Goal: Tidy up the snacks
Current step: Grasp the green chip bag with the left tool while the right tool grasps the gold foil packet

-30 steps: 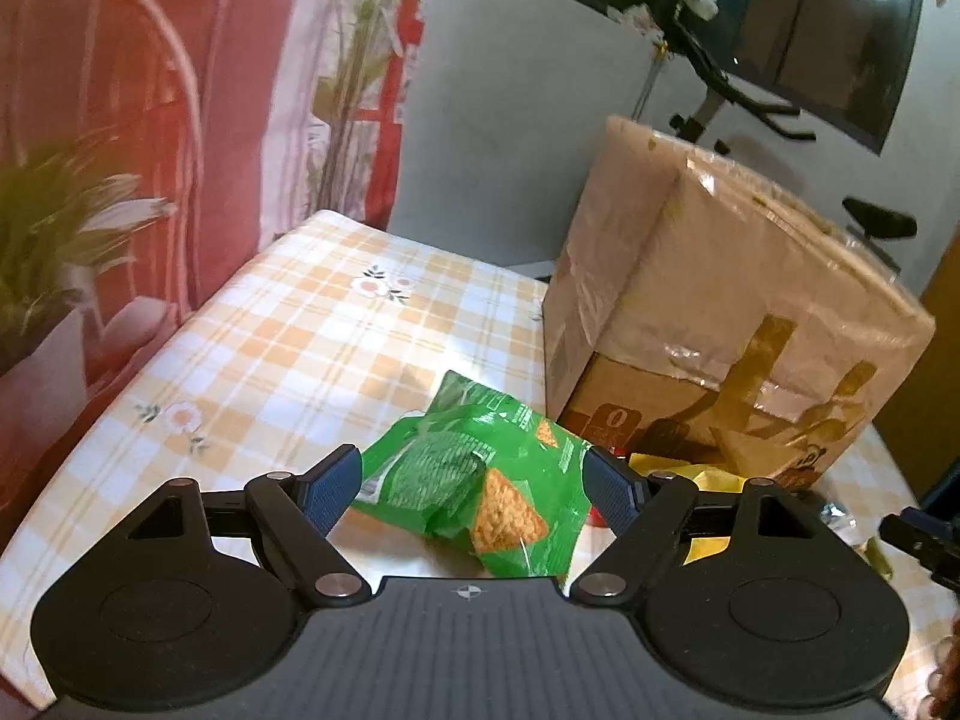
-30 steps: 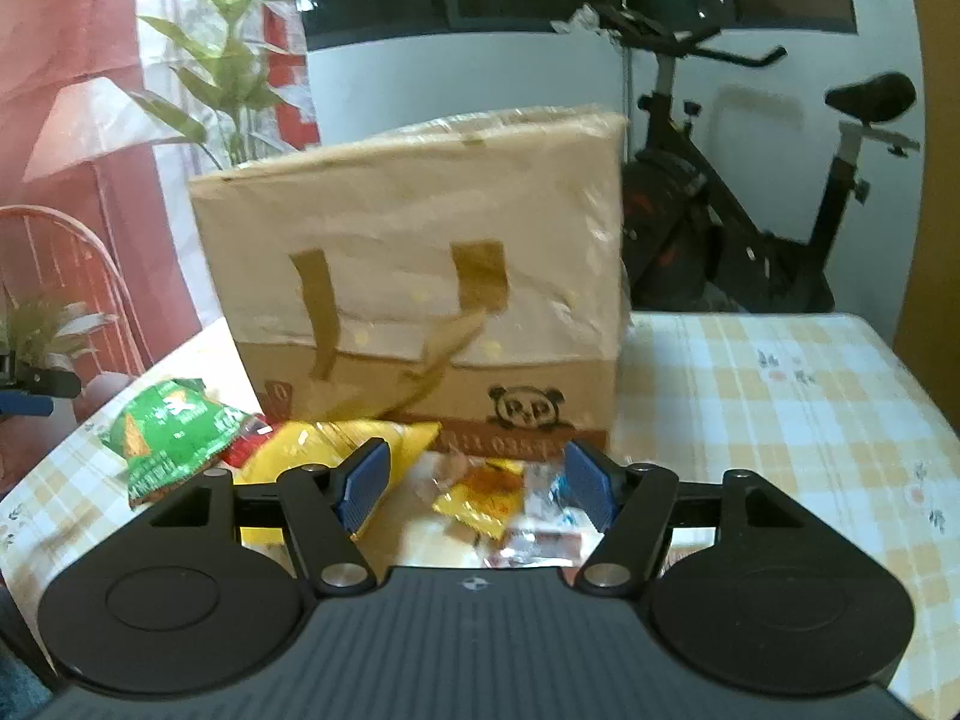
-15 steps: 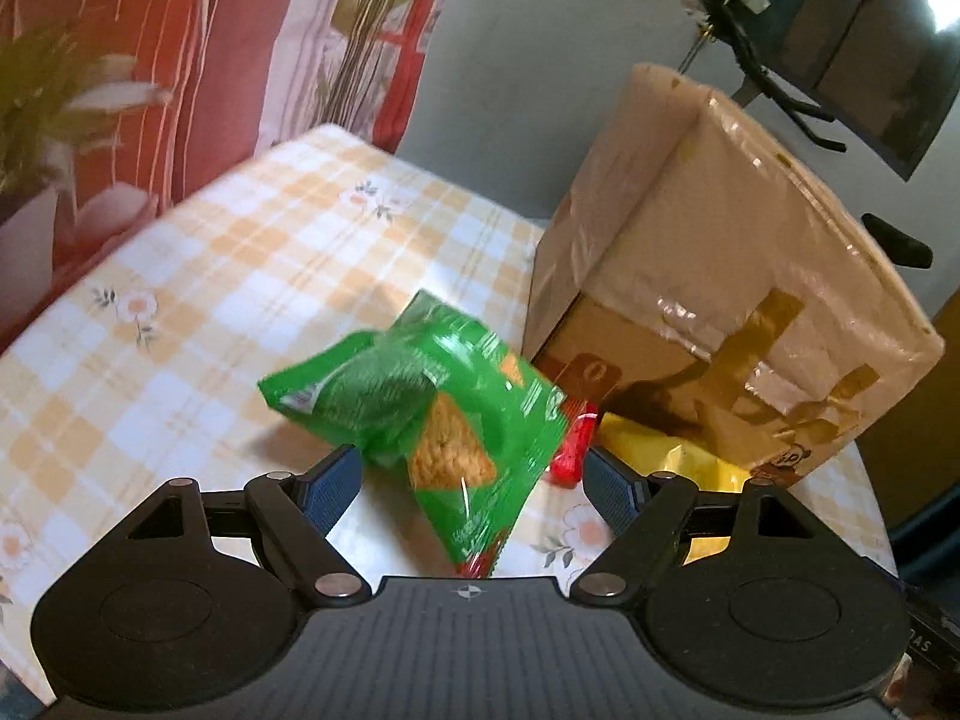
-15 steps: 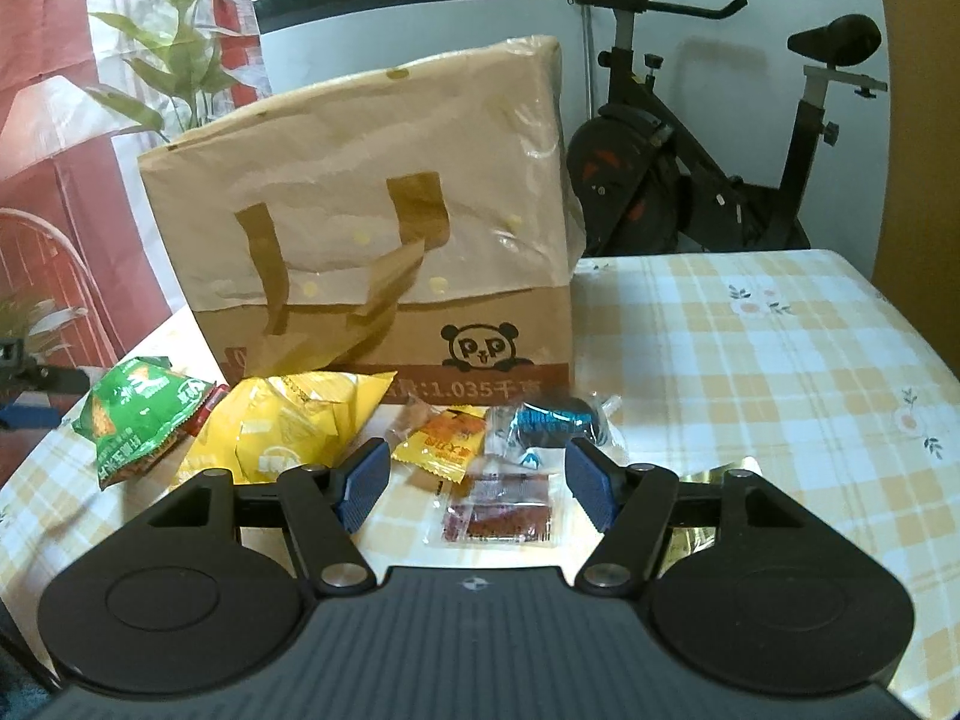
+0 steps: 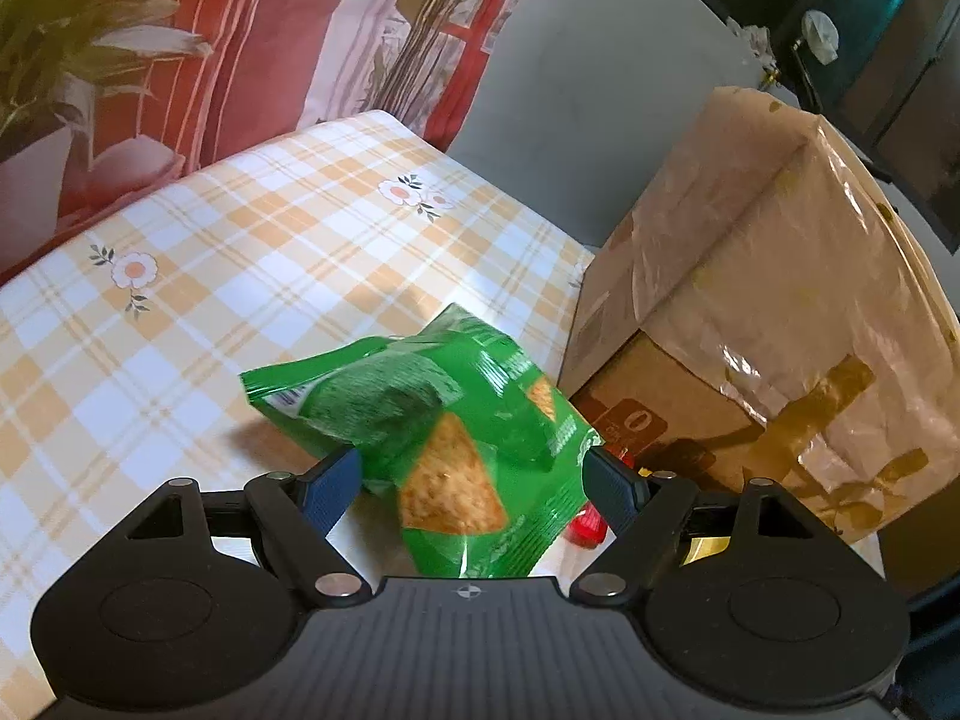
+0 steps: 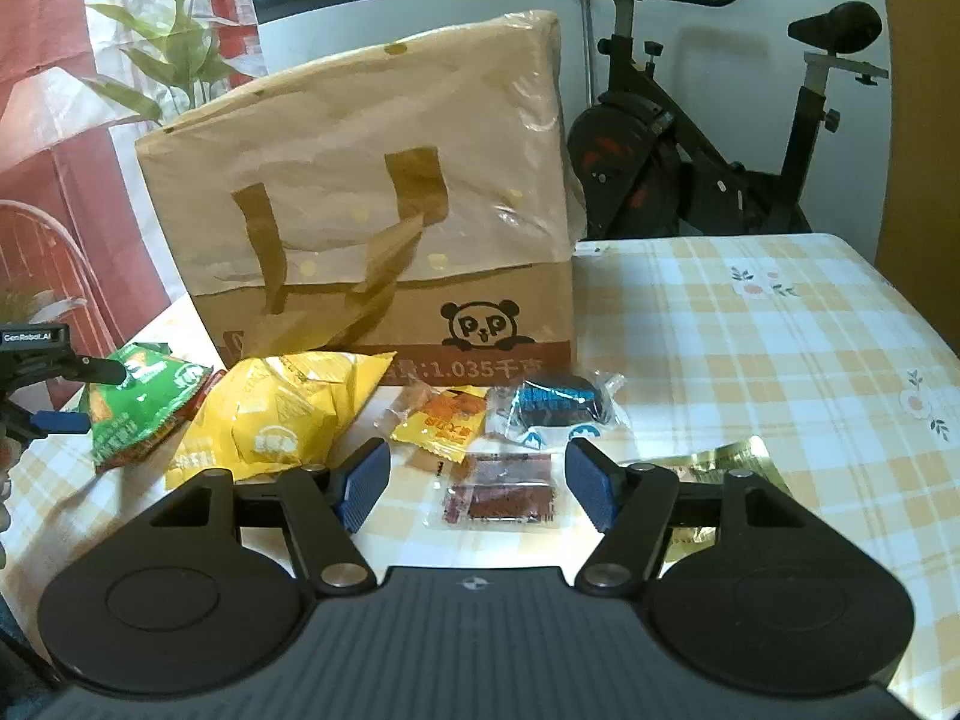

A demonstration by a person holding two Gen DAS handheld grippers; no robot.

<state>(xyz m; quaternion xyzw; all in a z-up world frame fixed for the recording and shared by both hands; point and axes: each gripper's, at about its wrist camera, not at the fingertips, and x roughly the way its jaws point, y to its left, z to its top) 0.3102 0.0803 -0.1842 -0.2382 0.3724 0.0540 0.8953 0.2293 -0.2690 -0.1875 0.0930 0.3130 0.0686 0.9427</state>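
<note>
The left gripper (image 5: 471,489) sits at the bottom of the left wrist view; its two blue fingers (image 5: 330,489) stand wide apart, one on each side of the green chip bag (image 5: 456,420); the bag lies in the middle of the picture on the checked tablecloth (image 5: 210,276); the fingers are very close to the sides of the bag, but I cannot tell if they press on it. A small red packet (image 5: 587,527) peeks out low and right of the green bag, next to the right finger; the big brown paper bag (image 5: 780,300) fills the right side of that picture.

In the right wrist view the right gripper (image 6: 477,489) is at the bottom middle; its fingers (image 6: 363,486) are open wide and hold nothing; a clear packet with a dark red square (image 6: 501,492) lies flat on the cloth between them, and they do not touch it.

Above that packet, in the middle of the picture, sit a small yellow packet (image 6: 441,423) and a blue wrapped snack (image 6: 555,405), side by side; both are just in front of the brown paper bag, which has a panda face (image 6: 483,324) on it. To the left is a big yellow bag (image 6: 282,414); the green chip bag is at the left edge, touching the yellow one; a shiny gold wrapper (image 6: 729,462) lies low on the right, partly hidden behind the gripper. An exercise bike (image 6: 690,144) stands in the upper right, behind the table.
</note>
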